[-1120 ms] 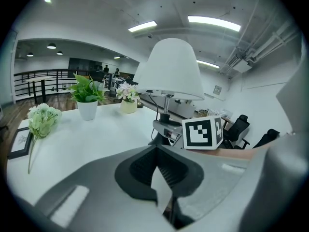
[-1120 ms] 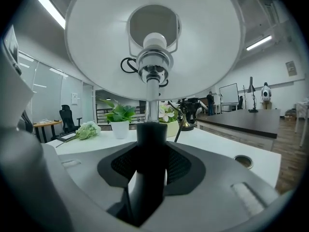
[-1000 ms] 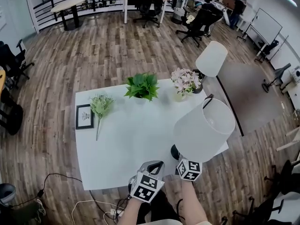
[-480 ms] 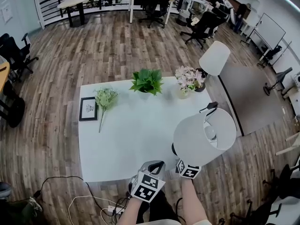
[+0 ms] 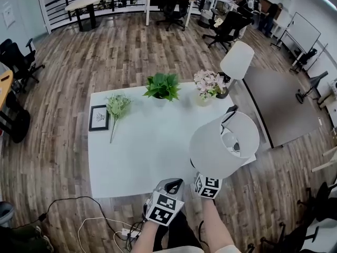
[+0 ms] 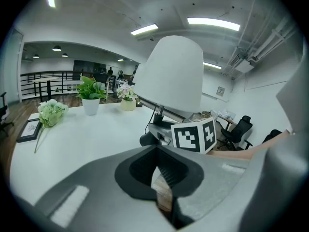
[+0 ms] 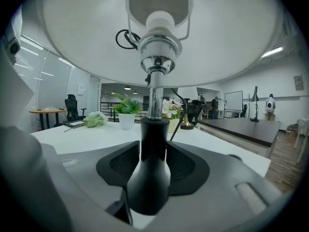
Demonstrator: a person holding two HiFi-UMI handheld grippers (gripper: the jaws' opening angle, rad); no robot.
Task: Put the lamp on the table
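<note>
Lamp point(image 5: 224, 144) at the near right corner of the white table point(image 5: 142, 152), folks, its black base sitting on the tabletop just inside the near edge and the big white shade tipped over to the right, open mouth and bulb fitting showing from above. Right gripper point(image 7: 153, 164) is right there at the slim black neck above the base: its jaws have just been opening, the neck stands between the pads and the squeeze is off, so that's a released grip with the stem in the gap. Left gripper point(image 6: 160, 178) hangs just left of it off the near edge, jaws drawn together with nothing in them. Across the far side, a green potted plant point(image 5: 162, 86) sits in the middle with a vase of pale pink flowers point(image 5: 206, 83) to its right, and over on the left a white-green bouquet point(image 5: 117, 107) lies flat beside a small black picture frame point(image 5: 98, 118). Another white lampshade point(image 5: 237, 59) rises by the far right corner.
</note>
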